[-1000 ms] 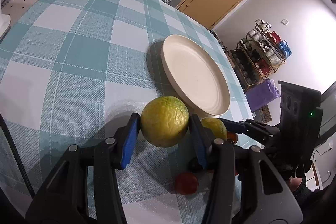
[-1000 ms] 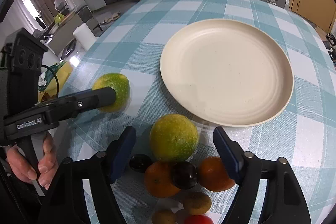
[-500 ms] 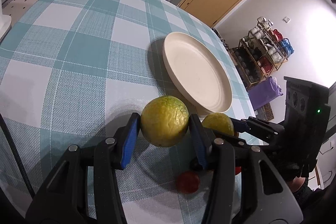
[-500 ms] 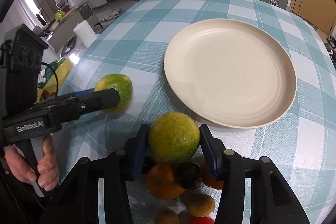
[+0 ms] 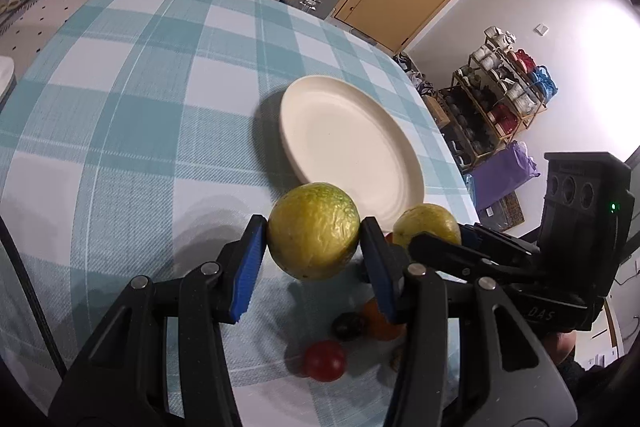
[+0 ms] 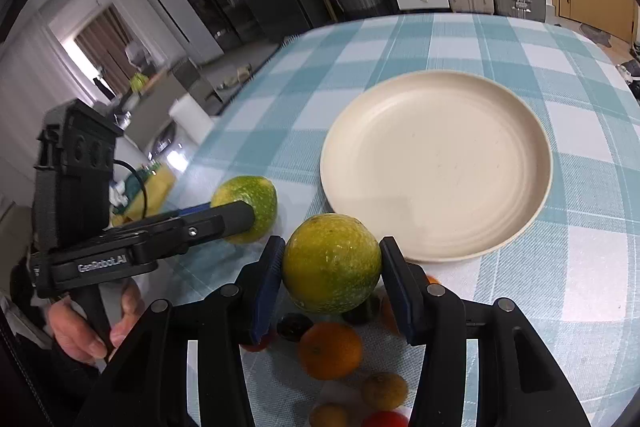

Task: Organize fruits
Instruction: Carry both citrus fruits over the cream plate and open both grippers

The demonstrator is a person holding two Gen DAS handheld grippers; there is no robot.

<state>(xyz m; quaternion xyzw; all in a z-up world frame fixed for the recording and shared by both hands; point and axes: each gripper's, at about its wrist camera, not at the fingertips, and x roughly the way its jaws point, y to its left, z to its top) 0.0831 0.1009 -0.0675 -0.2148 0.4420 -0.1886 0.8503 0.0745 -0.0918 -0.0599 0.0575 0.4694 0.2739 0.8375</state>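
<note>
Fruits: each claw, left claw (image 5: 314, 247) and right claw (image 6: 332, 279), grips one green citrus (image 5: 313, 230) (image 6: 332, 269), both raised near the plate (image 6: 436, 163) edge on the counter (image 5: 140, 115).

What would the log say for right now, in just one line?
left hand-held gripper: shut on green citrus | right hand-held gripper: shut on second citrus | plate: bare | small fruits: on cloth

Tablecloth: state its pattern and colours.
Tablecloth: teal and white checks, clearest in the left wrist view.
</note>
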